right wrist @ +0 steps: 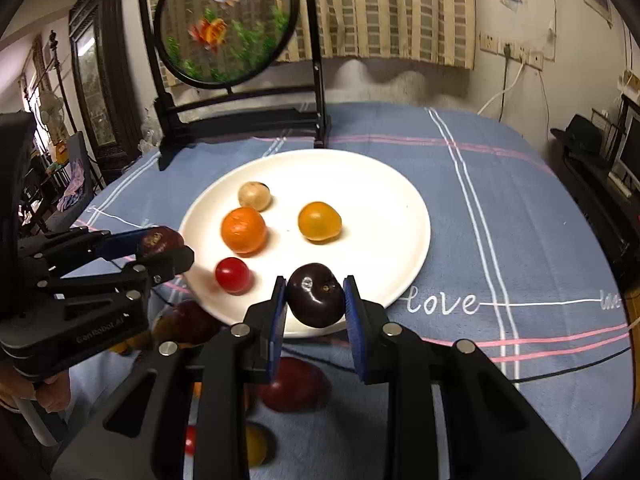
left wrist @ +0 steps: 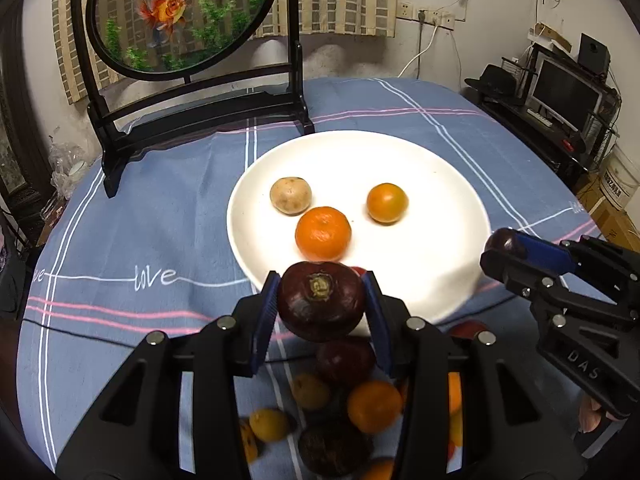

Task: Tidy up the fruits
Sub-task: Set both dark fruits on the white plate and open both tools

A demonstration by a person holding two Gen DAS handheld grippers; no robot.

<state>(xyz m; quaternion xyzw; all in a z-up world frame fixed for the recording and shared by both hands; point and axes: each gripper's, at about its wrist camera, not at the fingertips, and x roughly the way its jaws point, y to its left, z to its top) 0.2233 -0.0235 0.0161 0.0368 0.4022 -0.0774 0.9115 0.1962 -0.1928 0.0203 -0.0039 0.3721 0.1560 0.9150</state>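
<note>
A white plate [left wrist: 440, 208] [right wrist: 384, 184] on the blue tablecloth holds a tan fruit [left wrist: 291, 195], a tangerine [left wrist: 323, 233], a yellow-orange fruit [left wrist: 387, 203] and a red cherry tomato [right wrist: 232, 275]. My left gripper [left wrist: 322, 306] is shut on a dark purple mangosteen [left wrist: 321, 300] above the plate's near rim; it shows at the left of the right wrist view [right wrist: 160, 246]. My right gripper [right wrist: 315, 300] is shut on a dark plum [right wrist: 316, 295] over the plate's near rim; it shows at the right of the left wrist view [left wrist: 506, 246]. Several loose fruits [left wrist: 374, 406] [right wrist: 294, 388] lie below the grippers.
A framed round goldfish screen on a black stand [left wrist: 192, 120] [right wrist: 240, 120] stands behind the plate. The tablecloth [left wrist: 140, 220] drops off at the table's edges. Shelving with a monitor [left wrist: 560, 96] stands off to the right.
</note>
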